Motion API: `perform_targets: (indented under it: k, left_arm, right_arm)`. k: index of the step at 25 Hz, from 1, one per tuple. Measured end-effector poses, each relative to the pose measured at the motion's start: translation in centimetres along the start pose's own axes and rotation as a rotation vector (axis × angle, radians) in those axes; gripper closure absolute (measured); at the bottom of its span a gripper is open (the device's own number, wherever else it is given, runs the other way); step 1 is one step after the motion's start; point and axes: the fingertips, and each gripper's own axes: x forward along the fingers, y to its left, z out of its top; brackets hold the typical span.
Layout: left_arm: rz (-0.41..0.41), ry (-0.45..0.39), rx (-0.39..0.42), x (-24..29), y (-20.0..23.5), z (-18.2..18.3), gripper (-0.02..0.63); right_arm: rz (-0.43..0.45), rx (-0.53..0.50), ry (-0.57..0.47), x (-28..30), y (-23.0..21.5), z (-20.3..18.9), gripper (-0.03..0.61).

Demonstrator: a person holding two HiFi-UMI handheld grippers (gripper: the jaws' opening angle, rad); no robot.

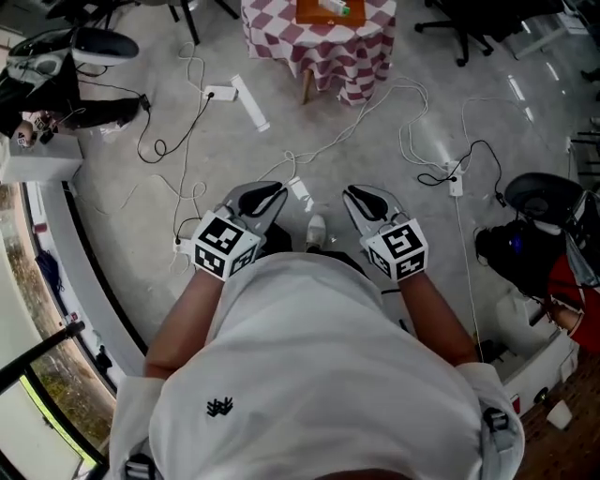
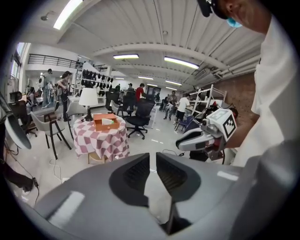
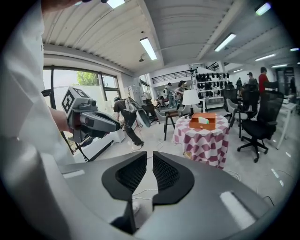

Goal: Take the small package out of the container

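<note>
Left hand-held gripper (image 2: 153, 157) and right hand-held gripper (image 3: 149, 155) gape slightly, empty.

surface: checkered-cloth table (image 1: 281, 42) | on it: orange container (image 1: 312, 12) | floor (image 1: 356, 169): cables (image 1: 184, 141)

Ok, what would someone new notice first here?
The red-and-white checkered table stands at the top of the head view, bearing the orange container with the small package inside. Nearer, the left gripper and right gripper are held side by side, empty, above a floor strewn with cables.
</note>
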Motion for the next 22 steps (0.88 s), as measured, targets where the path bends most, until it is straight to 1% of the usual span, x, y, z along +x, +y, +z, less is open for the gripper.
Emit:
perform_targets:
  k: [5, 11, 16, 22]
  left_arm:
    - [-0.061, 0.015, 0.067, 5.2, 2.9, 4.2, 0.528]
    - [-0.139, 0.027, 0.156, 12.4, 8.4, 8.5, 0.525]
    - [-0.192, 0.037, 0.216, 18.5, 14.3, 12.7, 0.517]
    - [-0.219, 0.096, 0.342, 25.5, 22.6, 16.6, 0.509]
  right_arm:
    - [-0.101, 0.068, -0.020, -0.9, -5.1, 1.0, 0.548]
    - [-0.233, 0.110, -0.031, -0.9, -10.5, 2.2, 0.548]
    - [-0.338, 0.169, -0.032, 0.4, -14.8, 4.4, 0.548]
    - [-0.407, 0.229, -0.036, 4.0, -18.2, 7.3, 0.548]
